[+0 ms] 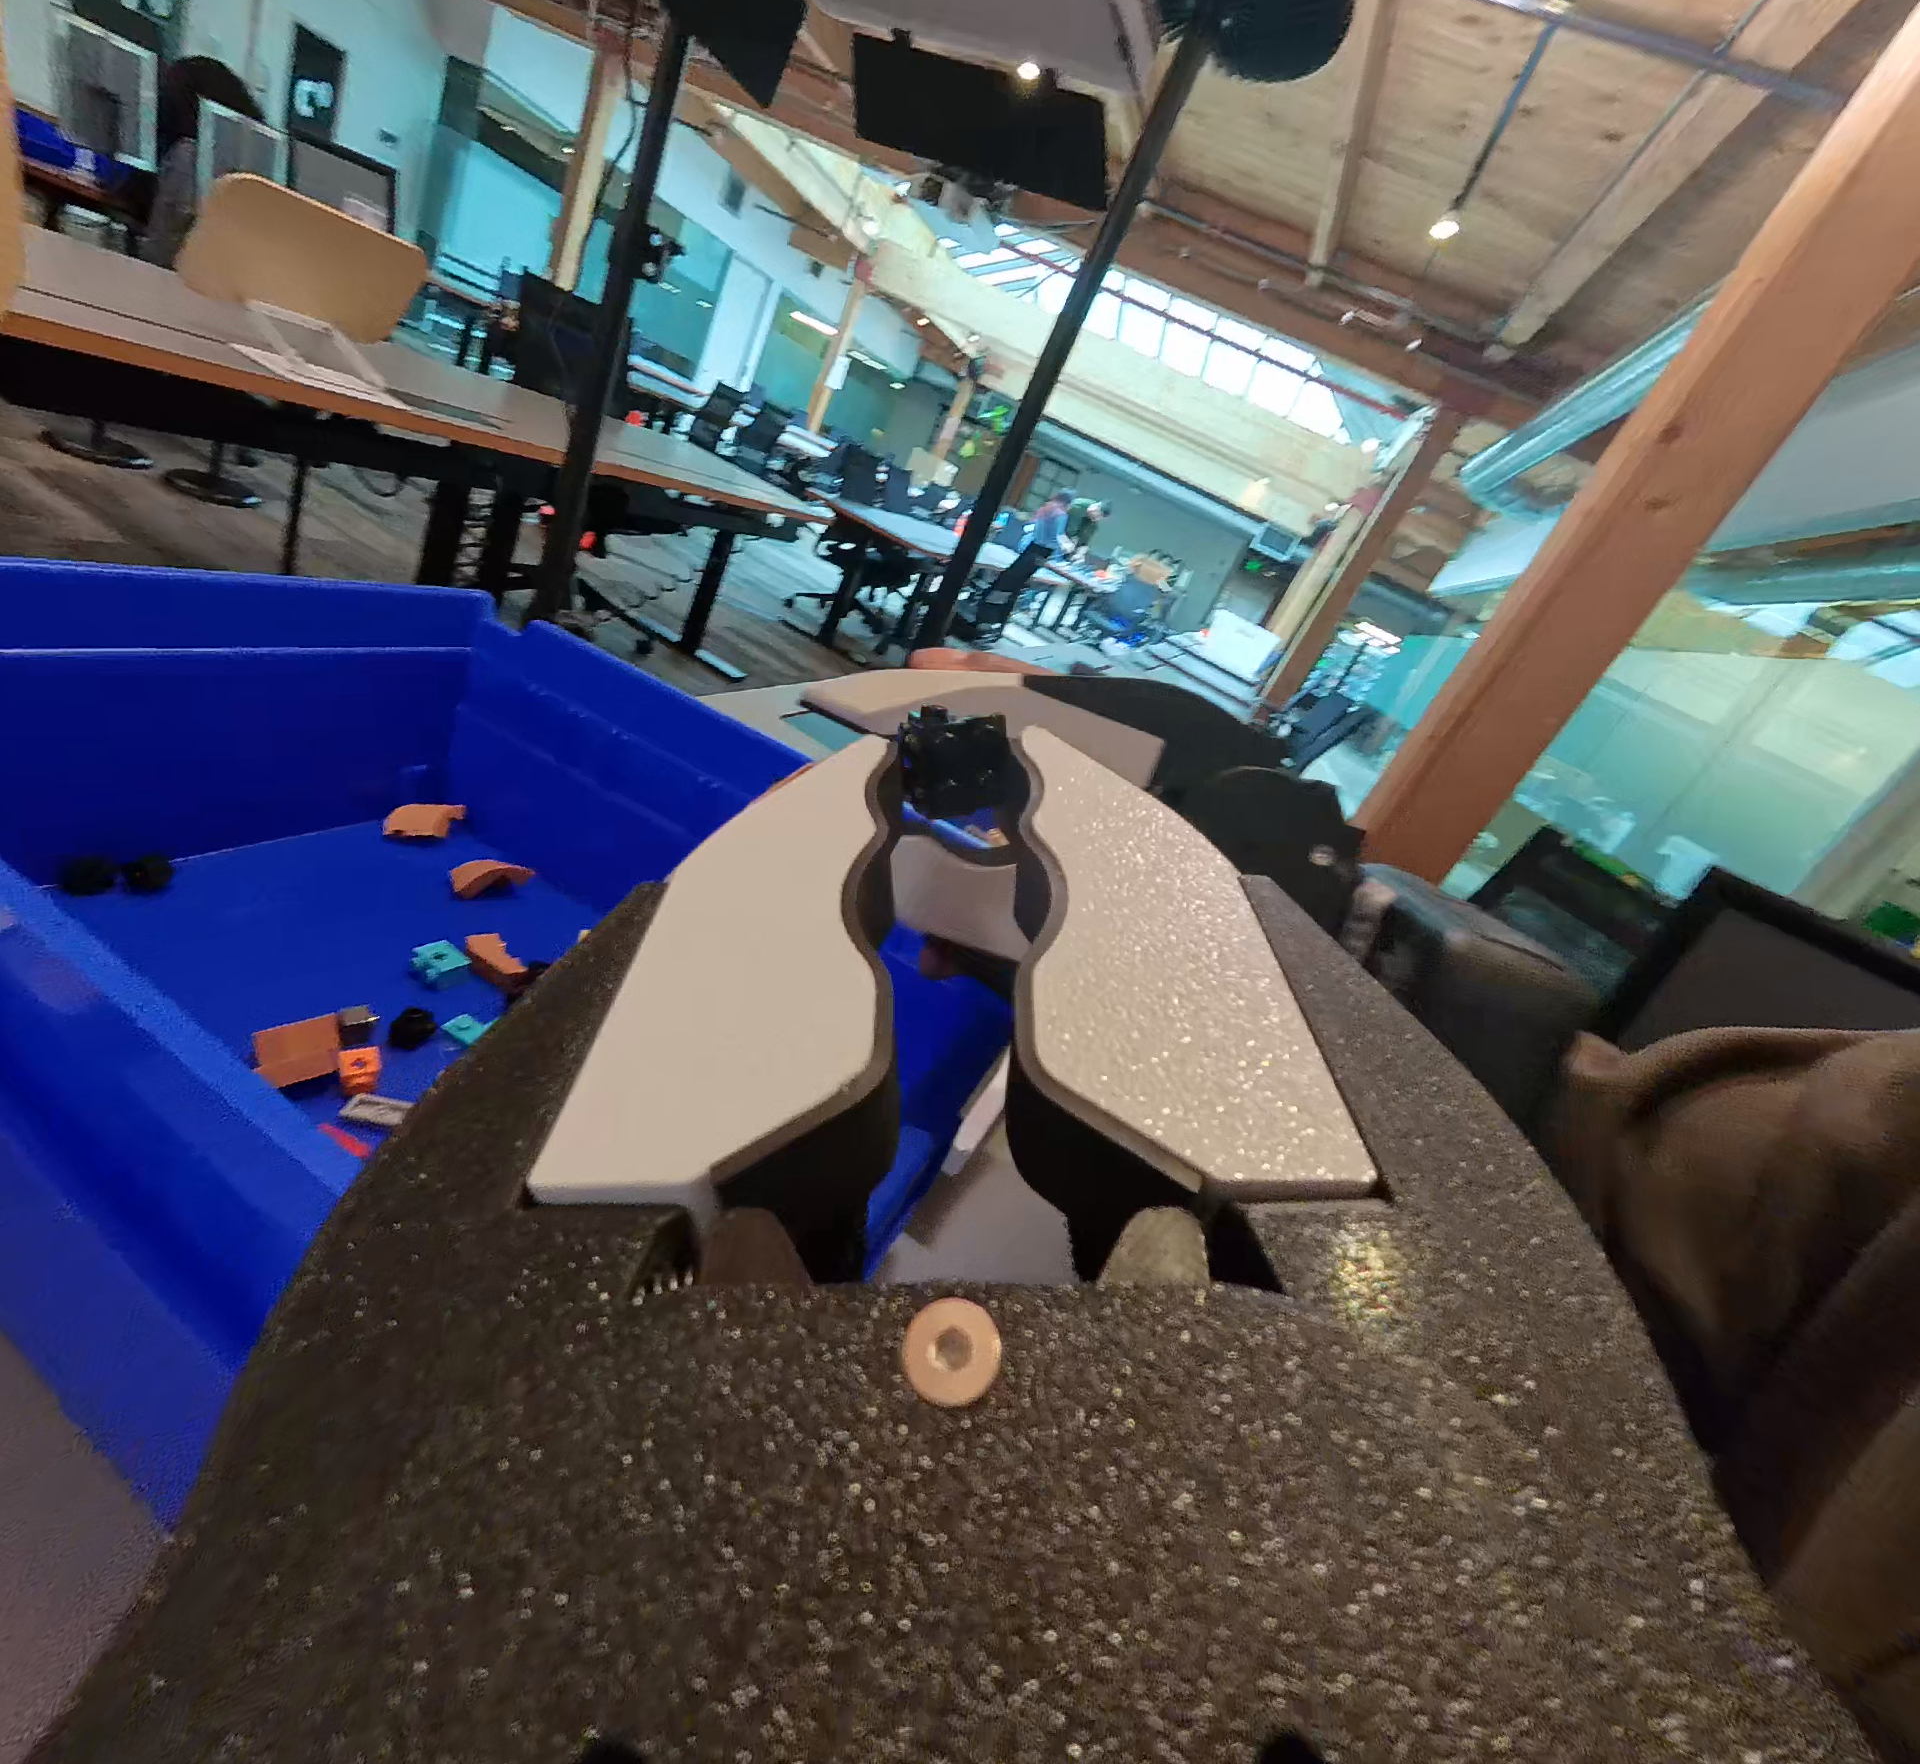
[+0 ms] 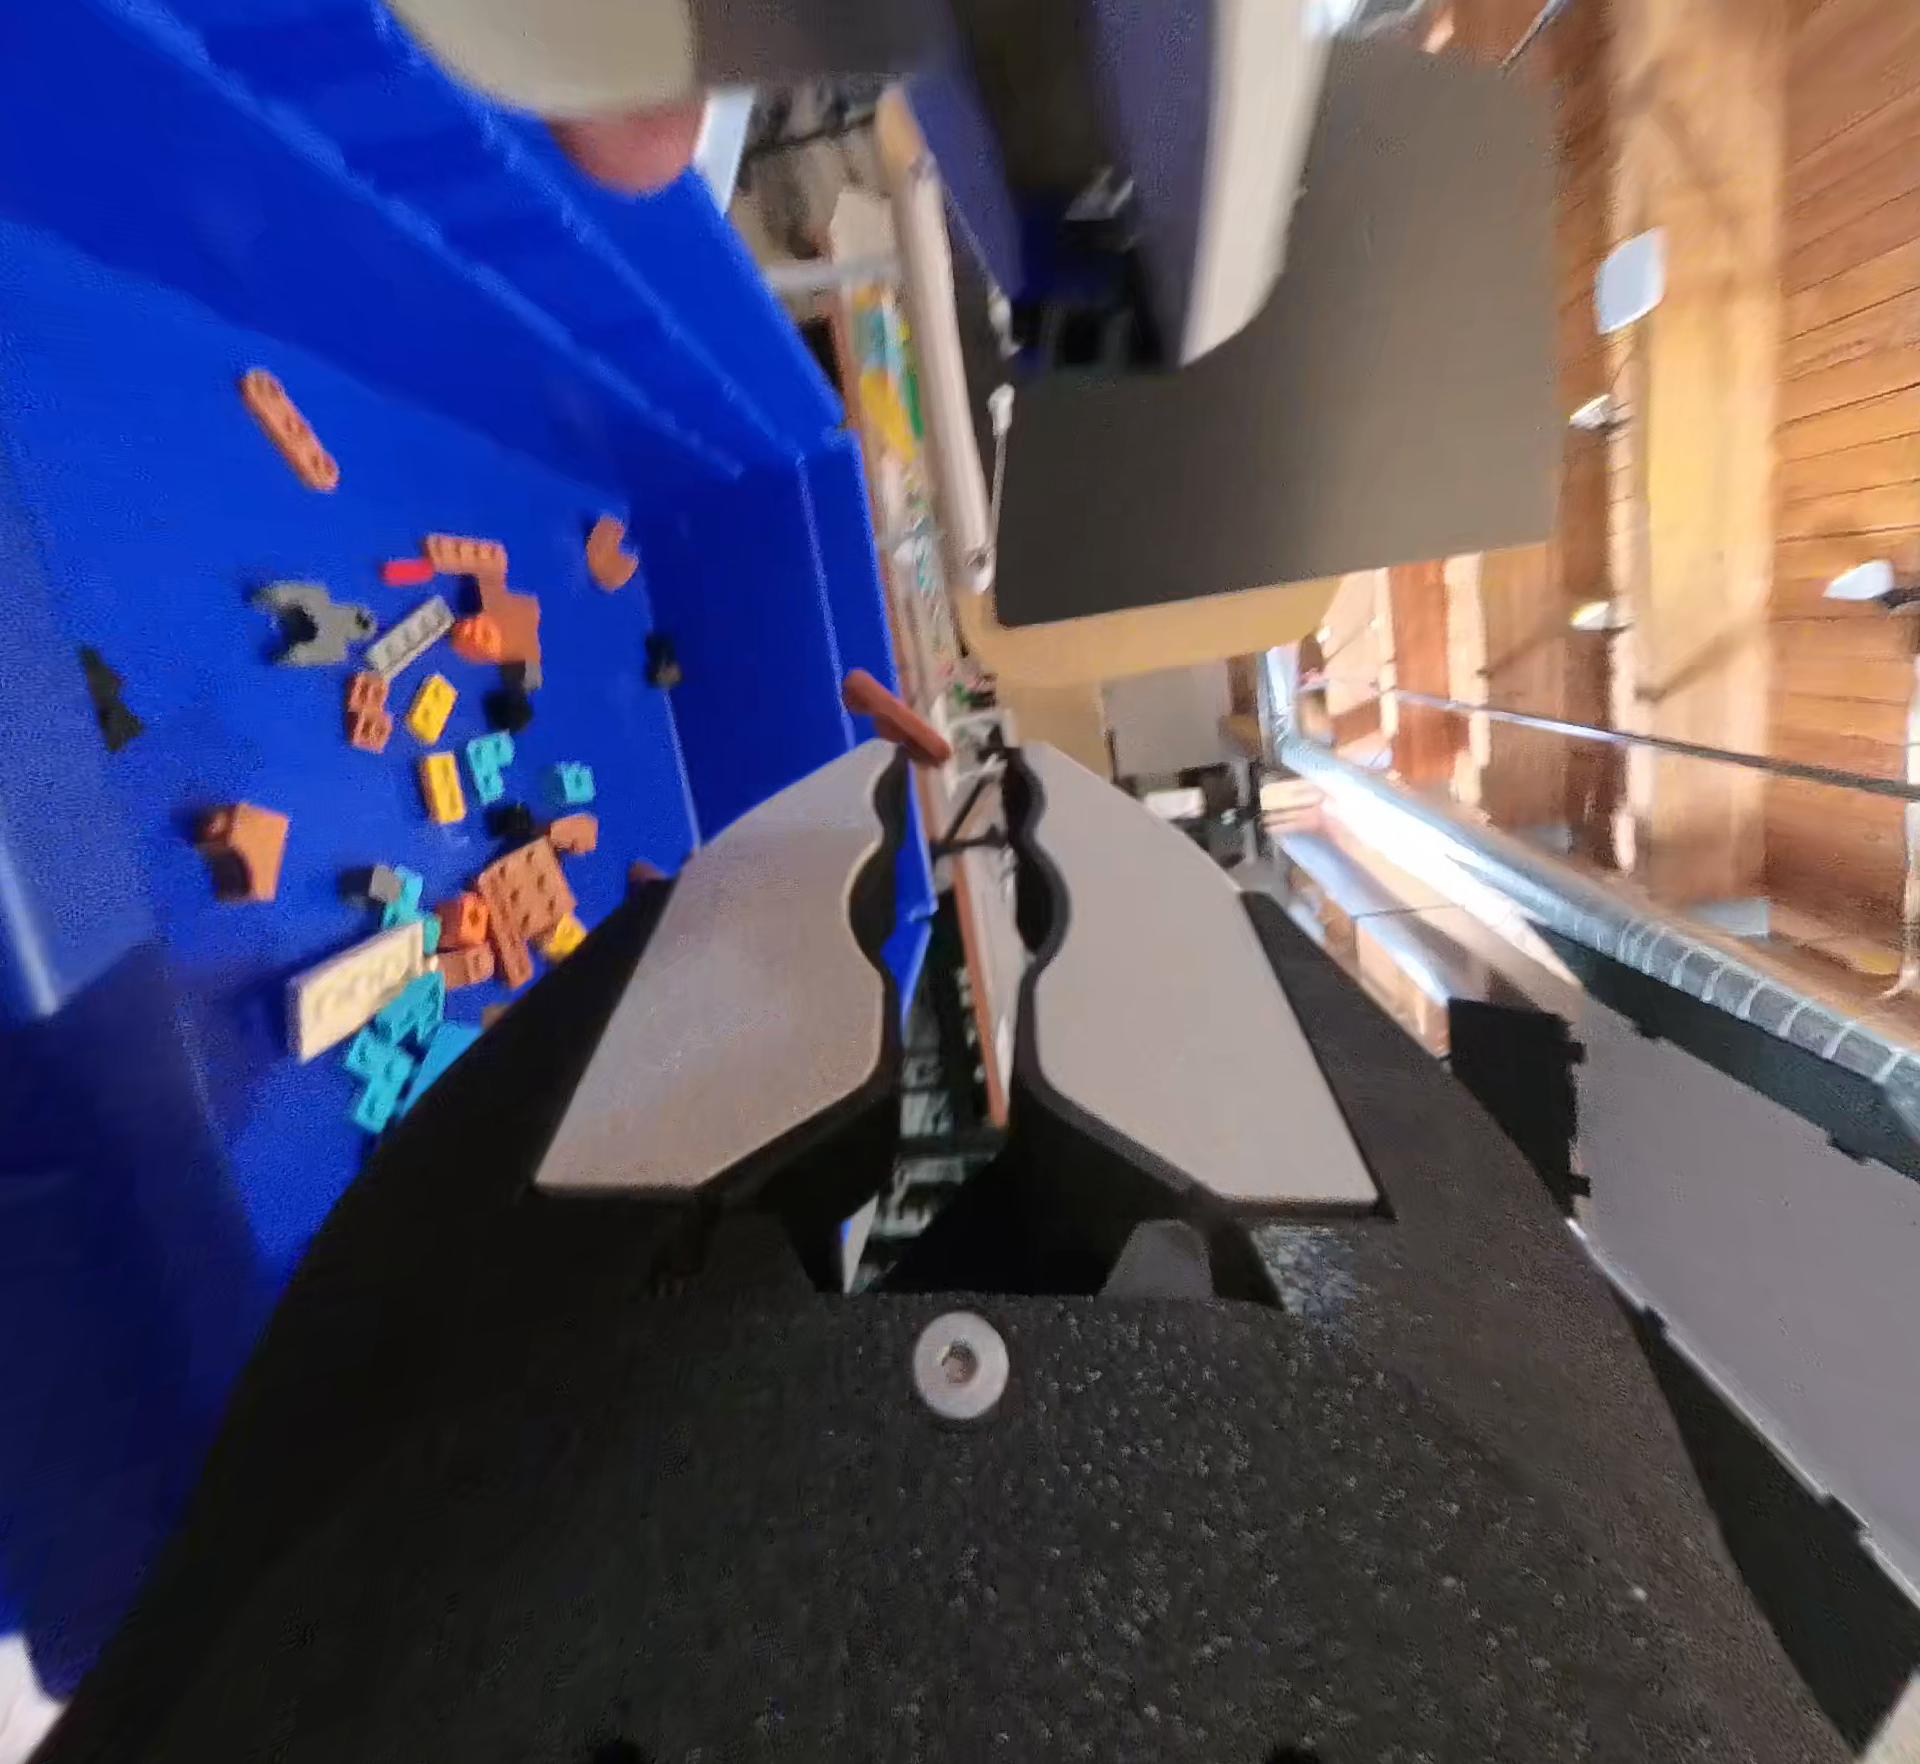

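In the left wrist view my left gripper (image 1: 951,764) is shut on a small black brick (image 1: 951,769), held up in the air to the right of a blue bin (image 1: 260,706). The right gripper's grey finger (image 1: 1101,753) and black body sit just behind it, very close. In the right wrist view my right gripper (image 2: 956,764) is narrowly closed with a brown brick (image 2: 894,727) pinched at its tips, beside the blue bin's wall (image 2: 790,675). This view is rolled sideways and blurred. Loose orange, teal, yellow, grey and black bricks (image 2: 457,779) lie on the bin floor.
More loose bricks (image 1: 416,976) lie in the bin. A person's brown sleeve (image 1: 1745,1247) is at the right. A blurred hand (image 2: 634,145) shows near the bin's top. Black stands (image 1: 1049,364), long desks (image 1: 468,415) and a wooden post (image 1: 1662,467) are behind. The tips of one gripper are about 7 cm away from the tips of the other.
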